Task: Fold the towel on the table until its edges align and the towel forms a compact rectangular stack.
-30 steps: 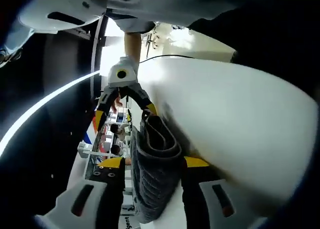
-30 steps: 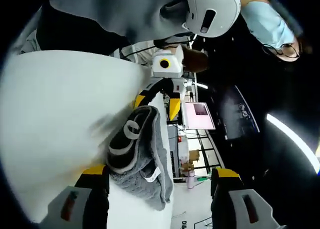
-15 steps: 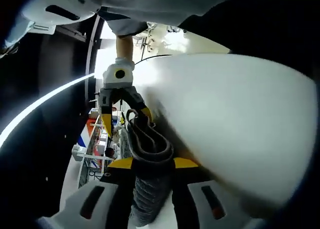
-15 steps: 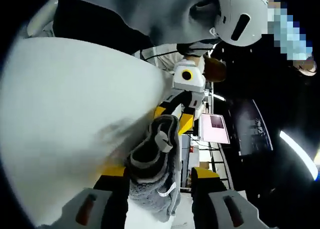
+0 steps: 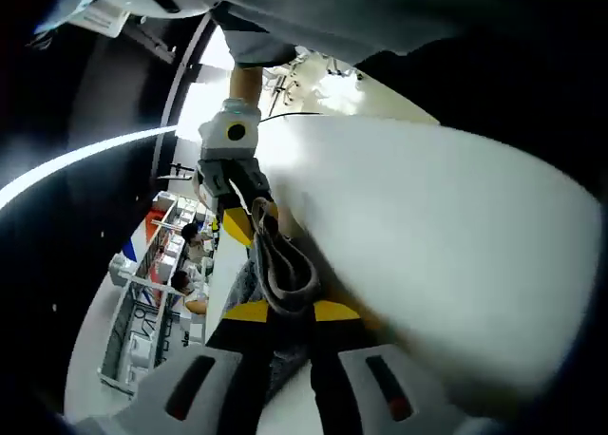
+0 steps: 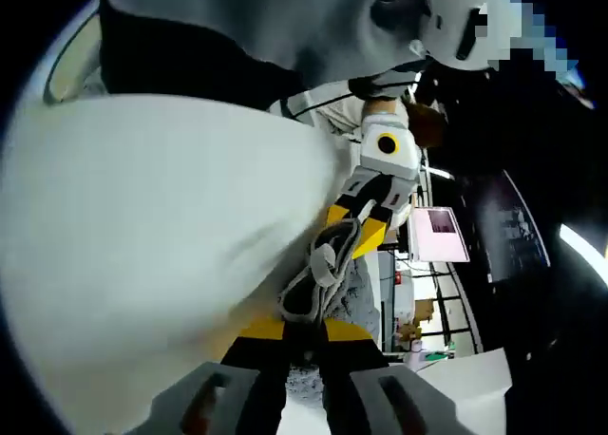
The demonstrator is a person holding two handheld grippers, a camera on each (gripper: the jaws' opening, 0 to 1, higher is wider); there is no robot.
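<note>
The grey towel is folded into a narrow bundle that hangs in the air between both grippers, beside the white table. In the left gripper view, my left gripper is shut on the near end of the bundle. My right gripper pinches the far end. In the right gripper view, my right gripper is shut on the towel, whose light hem loops show. My left gripper holds the opposite end. The white table lies to the left there.
A person's grey and dark clothing fills the top of both views. A lit screen and shelving stand behind the towel. More people and racks show in the room at the left.
Both pairs of jaws have closed from wide apart to tight on the towel. The bundle is now squeezed thin, and the views have rolled slightly.
</note>
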